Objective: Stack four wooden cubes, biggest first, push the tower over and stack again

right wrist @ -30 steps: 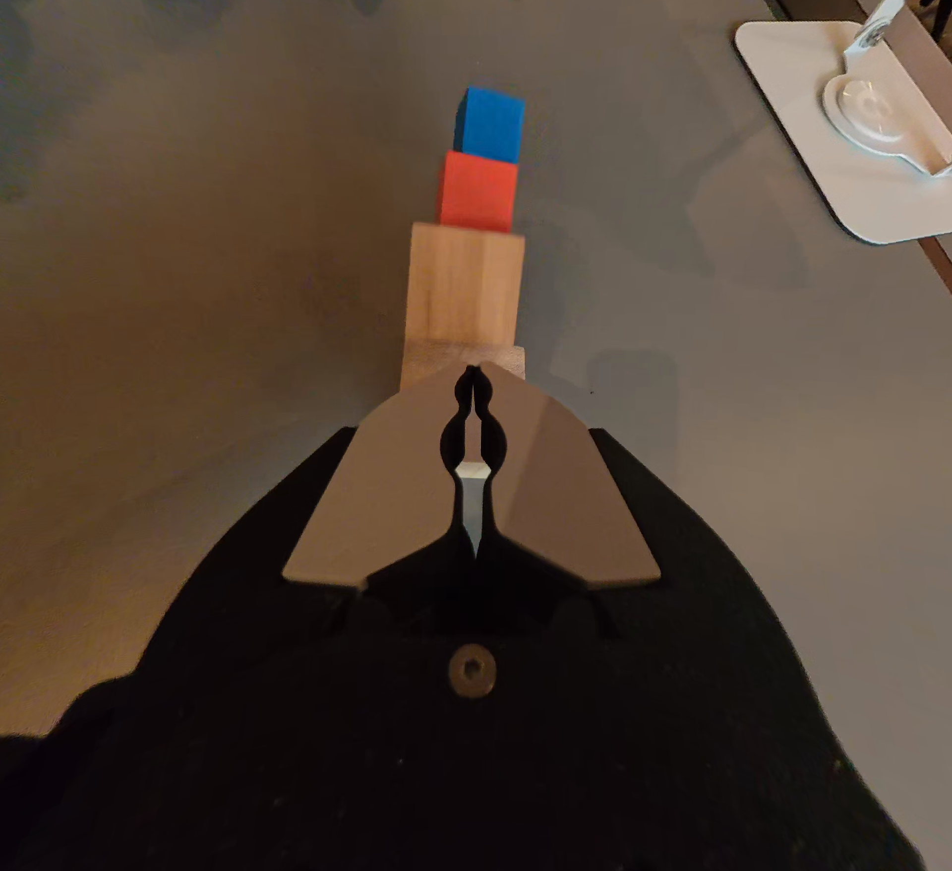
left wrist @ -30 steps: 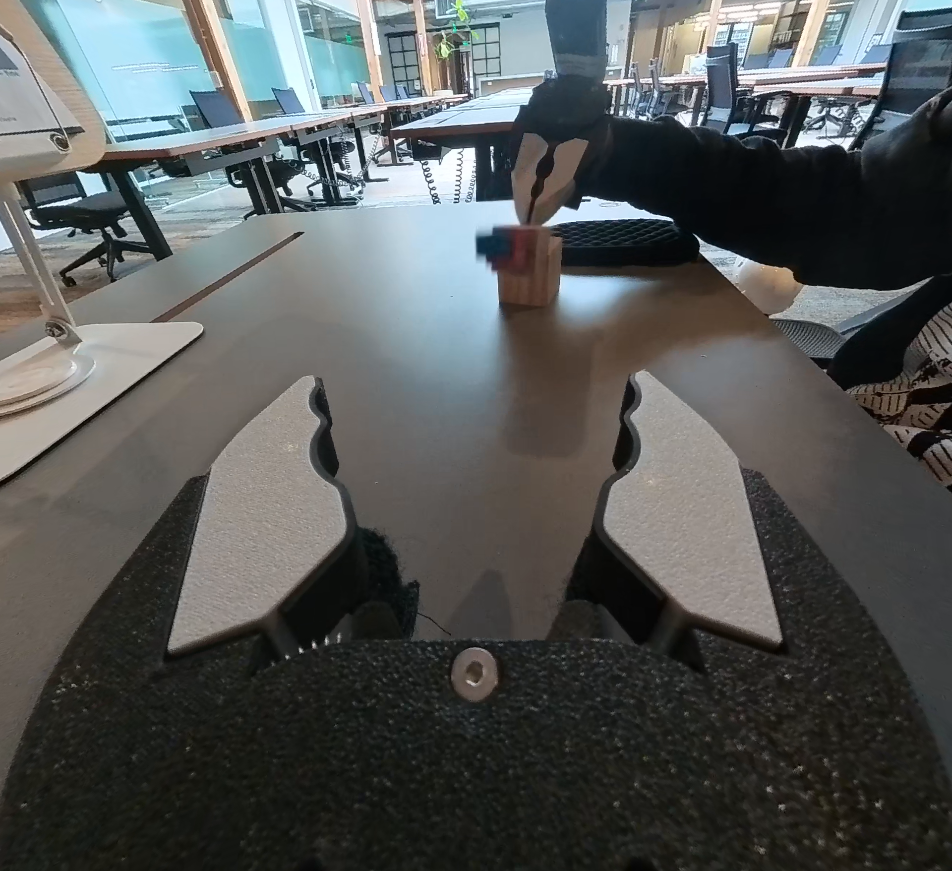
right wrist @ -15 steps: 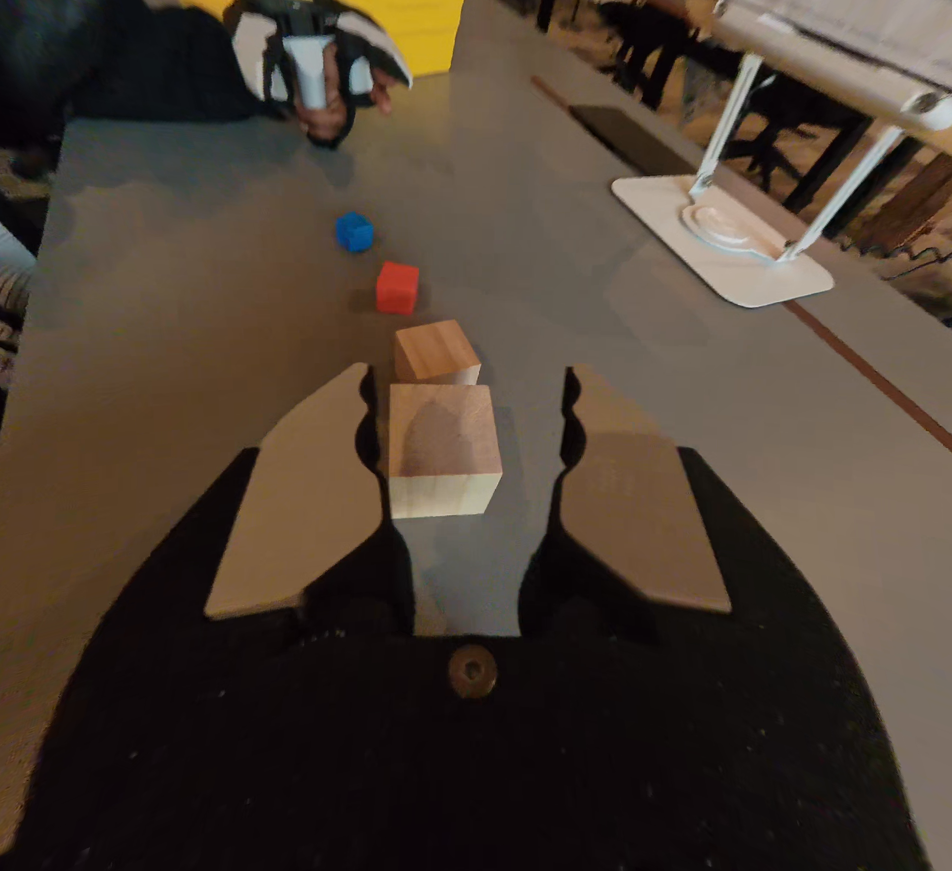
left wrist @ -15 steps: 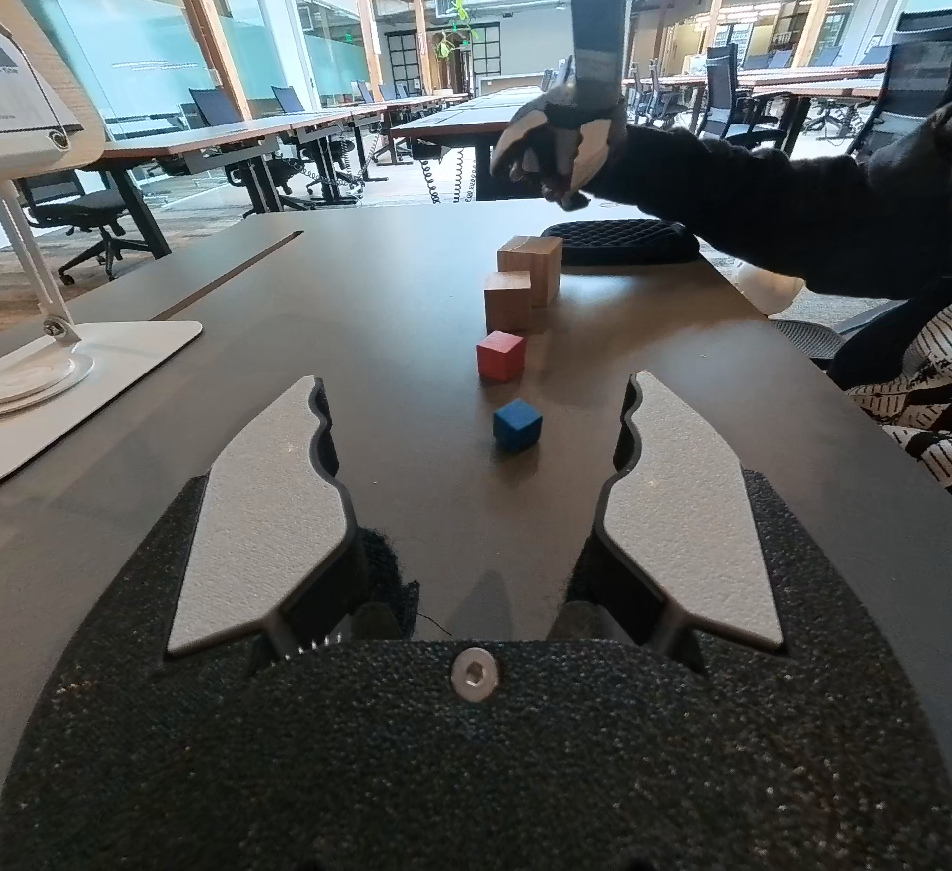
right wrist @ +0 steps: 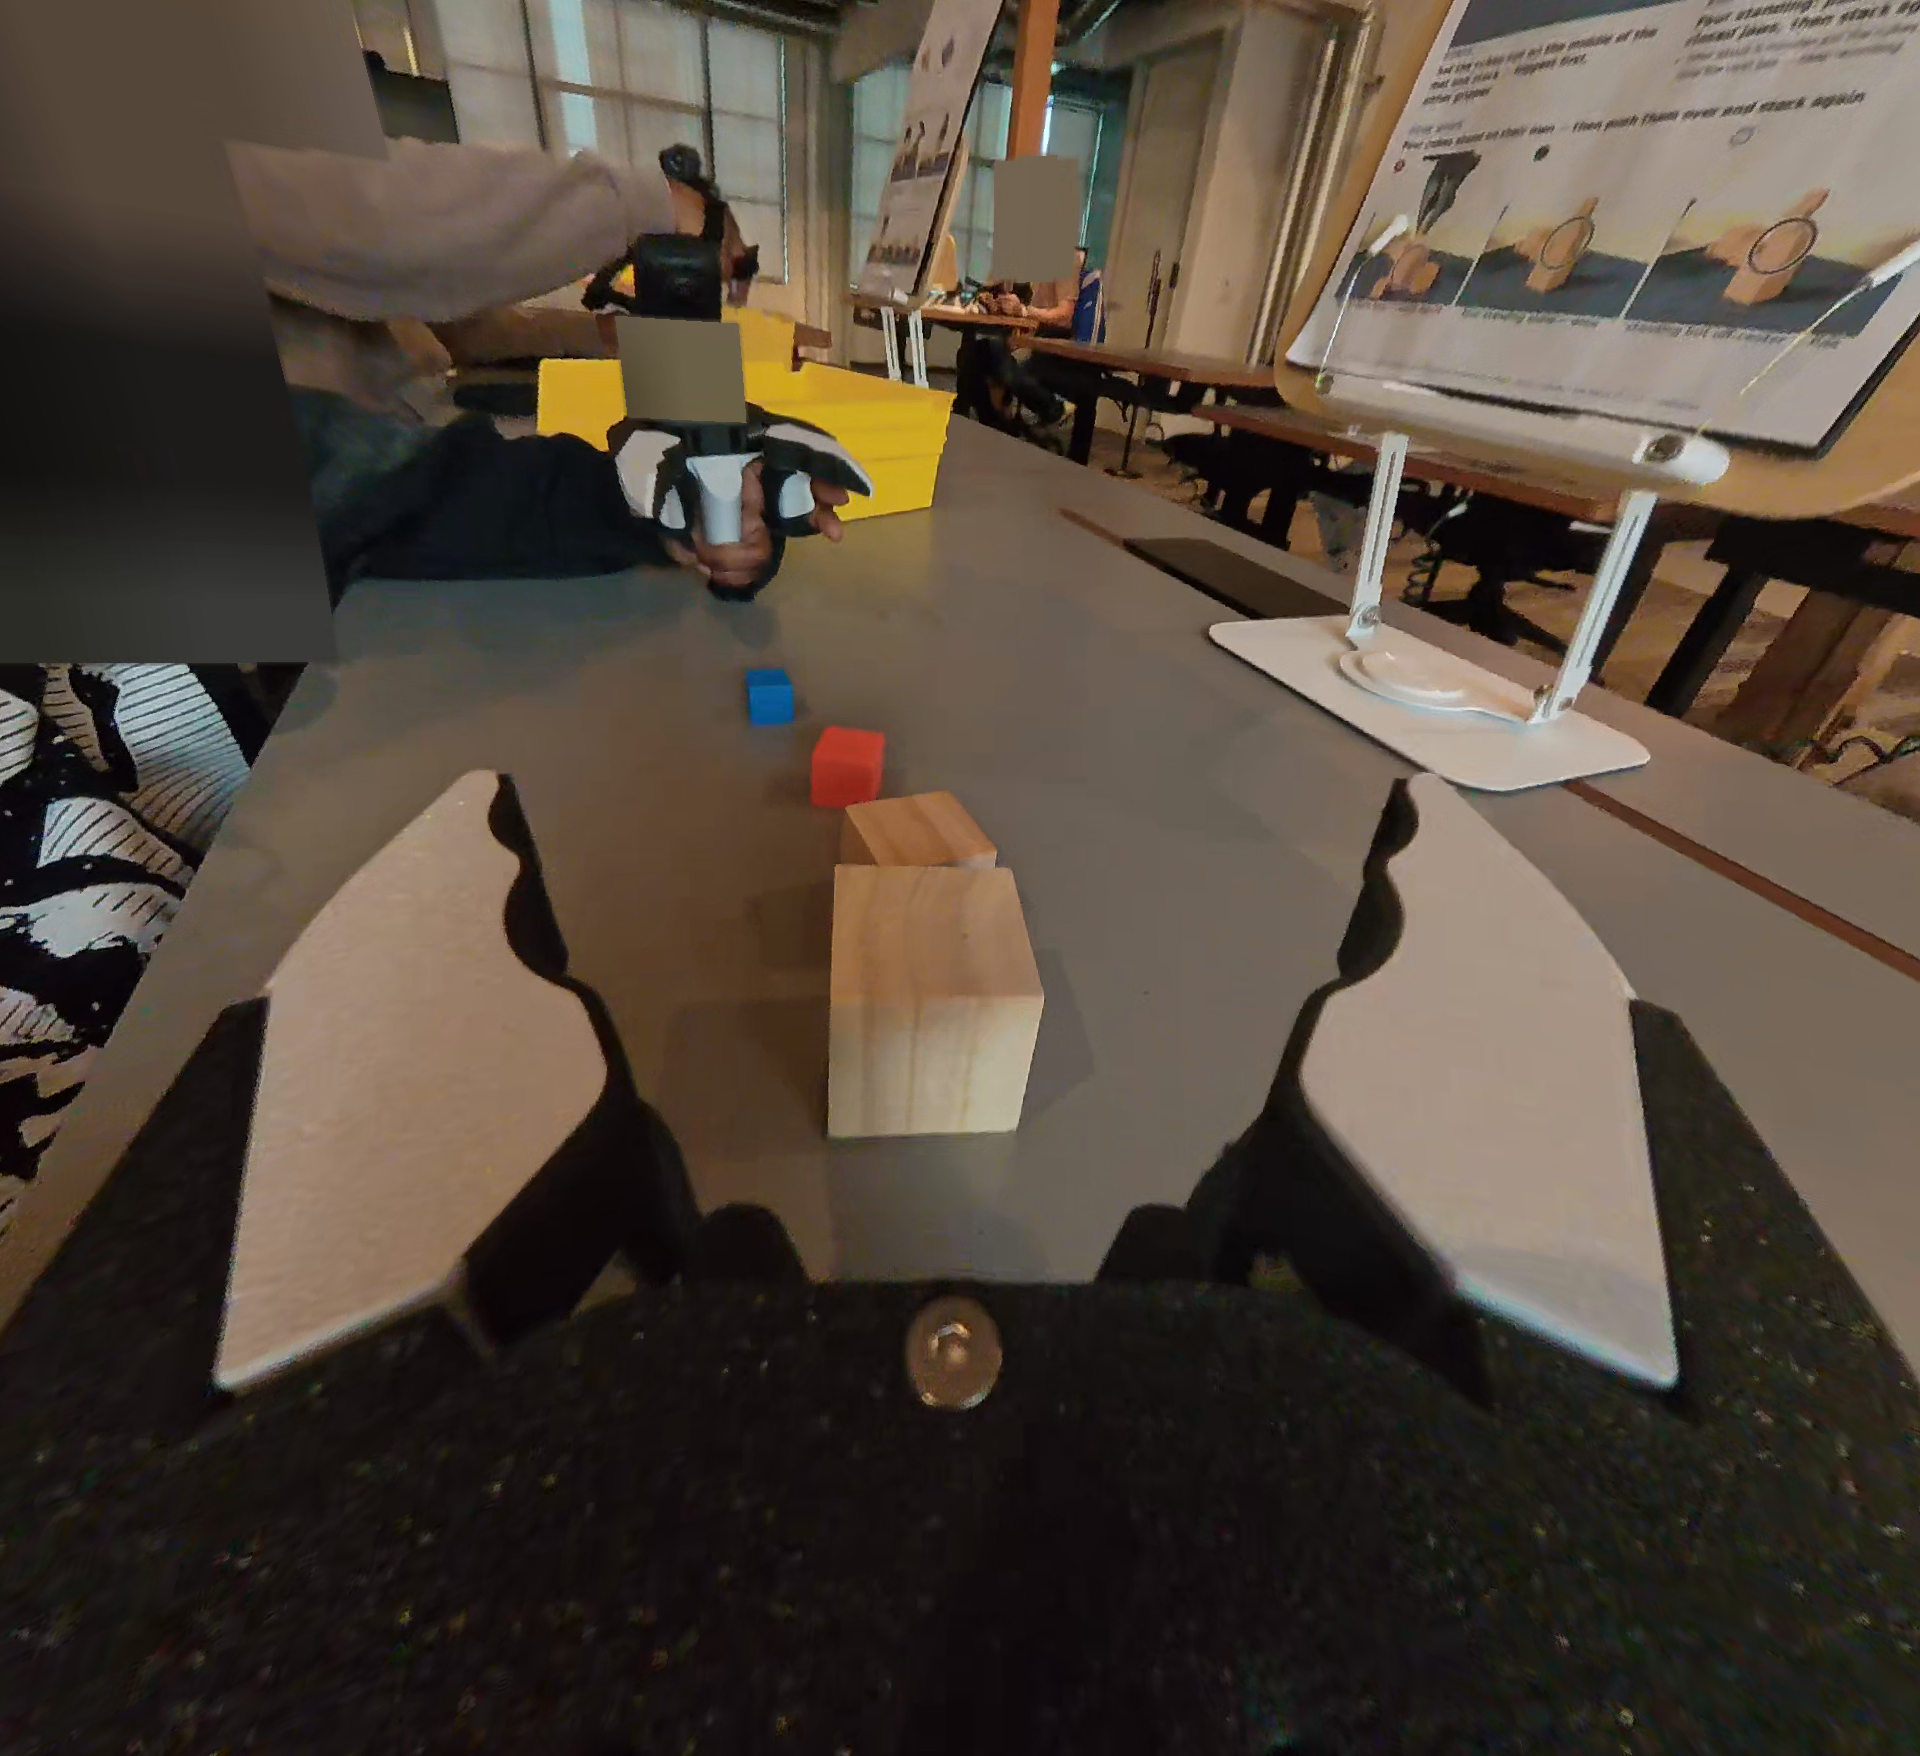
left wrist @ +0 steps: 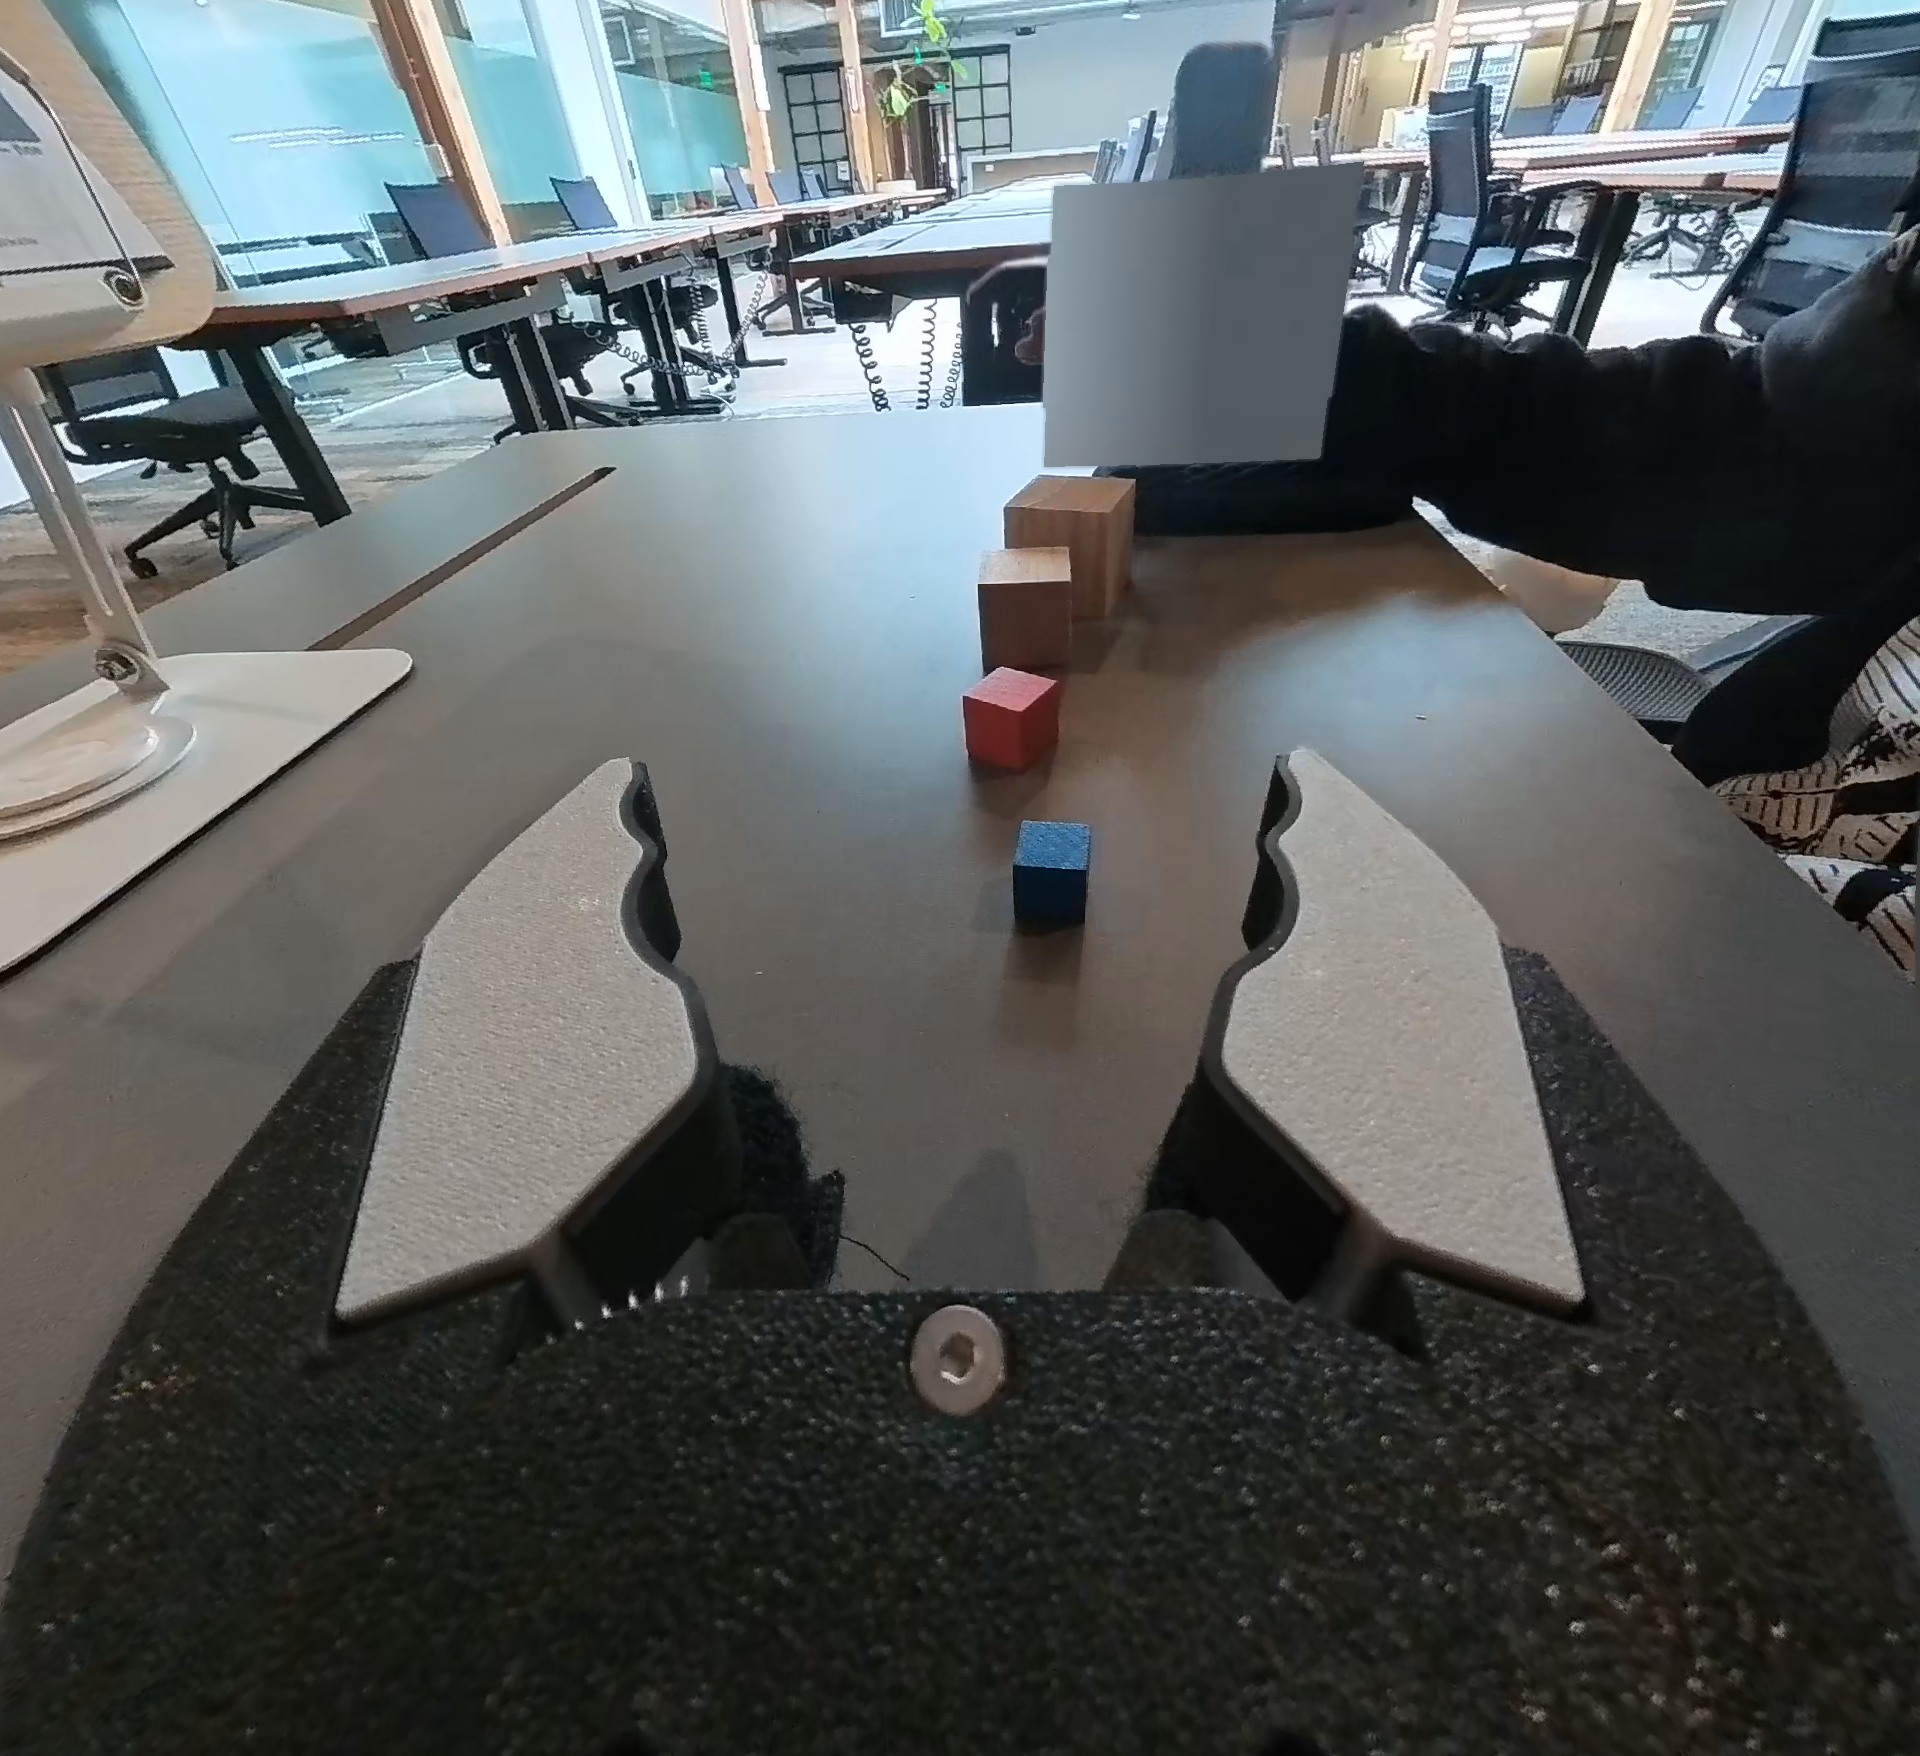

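Both grippers, left and right, we held wide open and empty. On the tabletop four cubes lay in a line: big, medium, red, blue.

left tool agape, right tool agape, both empty

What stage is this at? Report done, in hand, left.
Done: the tower is down; big wooden cube, smaller wooden cube, red cube and blue cube lie in a row. In hand: nothing; left gripper and right gripper have open, empty jaws. Left: restacking, biggest first.
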`<state>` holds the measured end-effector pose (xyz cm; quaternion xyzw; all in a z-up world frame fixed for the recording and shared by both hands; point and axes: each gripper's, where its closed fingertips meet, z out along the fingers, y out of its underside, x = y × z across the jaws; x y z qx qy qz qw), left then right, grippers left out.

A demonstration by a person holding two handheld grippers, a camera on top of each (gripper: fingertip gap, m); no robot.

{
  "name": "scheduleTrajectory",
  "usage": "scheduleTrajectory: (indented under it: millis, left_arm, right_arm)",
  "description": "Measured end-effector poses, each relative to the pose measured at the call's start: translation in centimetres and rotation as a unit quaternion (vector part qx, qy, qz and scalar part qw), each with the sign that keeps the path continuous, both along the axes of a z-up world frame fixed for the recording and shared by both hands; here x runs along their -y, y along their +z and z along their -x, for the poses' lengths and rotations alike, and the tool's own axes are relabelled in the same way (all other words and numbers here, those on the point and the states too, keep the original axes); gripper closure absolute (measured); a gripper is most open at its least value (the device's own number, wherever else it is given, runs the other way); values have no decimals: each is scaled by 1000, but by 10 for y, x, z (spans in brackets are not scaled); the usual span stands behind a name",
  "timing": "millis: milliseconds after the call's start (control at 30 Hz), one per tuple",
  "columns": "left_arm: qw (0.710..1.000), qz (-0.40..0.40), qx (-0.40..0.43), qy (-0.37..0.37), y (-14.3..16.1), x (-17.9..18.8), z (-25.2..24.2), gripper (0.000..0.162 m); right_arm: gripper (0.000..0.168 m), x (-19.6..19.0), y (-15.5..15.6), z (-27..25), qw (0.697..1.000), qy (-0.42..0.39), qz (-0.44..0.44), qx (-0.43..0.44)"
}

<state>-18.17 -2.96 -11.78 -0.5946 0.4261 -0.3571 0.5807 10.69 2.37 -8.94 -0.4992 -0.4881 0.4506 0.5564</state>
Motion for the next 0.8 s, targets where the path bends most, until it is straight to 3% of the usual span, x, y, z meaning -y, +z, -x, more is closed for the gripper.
scheduleTrajectory:
  millis: [267, 500, 667, 800]
  left_arm:
    - [1000, -6, 7, 2, 2, 1, 1, 44]
    - [1000, 5, 4, -5, 0, 4, 4, 16]
    - [1000, 17, -1, -24, -2, 11, 5, 16]
    - [999, 27, -7, -34, -4, 16, 7, 16]
  right_arm:
    - [29, 1, -7, 3, 1000, 9, 5, 16]
    - [34, 2, -20, 11, 998, 12, 5, 65]
    - [36, 4, -29, 17, 995, 18, 6, 99]
    - [49, 6, -39, 22, 990, 26, 5, 136]
